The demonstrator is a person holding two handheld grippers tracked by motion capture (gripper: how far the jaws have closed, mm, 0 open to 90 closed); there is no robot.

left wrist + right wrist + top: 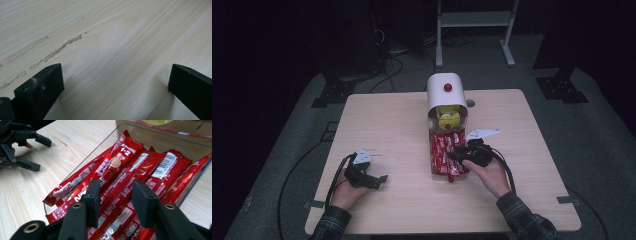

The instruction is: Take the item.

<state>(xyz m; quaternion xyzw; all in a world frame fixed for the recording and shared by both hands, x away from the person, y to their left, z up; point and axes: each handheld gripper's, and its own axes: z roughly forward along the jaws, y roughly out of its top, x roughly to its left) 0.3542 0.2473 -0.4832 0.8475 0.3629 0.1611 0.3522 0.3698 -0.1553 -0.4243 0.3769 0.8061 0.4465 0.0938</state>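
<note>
Progress looks early to me: I judge that the work is to take one red sachet out of the clear tray, and no sachet has left it yet.

My right gripper (457, 153) is over the near part of the tray (75, 168), pointing down into the pile of red sachets (140, 167). In the right gripper view its two black jaws stand at a middle width, not wide and not closed, with some sachets lying below and between them. I cannot see the pads pressing on any packet, so I read this gripper as not holding anything for now. The sachets lie side by side directly ahead of these jaws and under them, all inside the tray walls. Beyond the tray, farther from my right gripper, stands the white dispenser (446, 90) with a red knob (447, 87) and something yellow (448, 119) in its opening.

My left gripper (371, 176) is well apart from the tray, resting low over the bare table (120, 45). Its jaws are wide and nothing is between them, just wood grain with some scratch marks in front of the left jaw.

What is left, as I judge it: to lower and close the right jaws on one sachet only, lift it clear of the tray wall, and put it down somewhere. The packets are glossy and overlap, so I think taking two together or slipping is the main risk.
</note>
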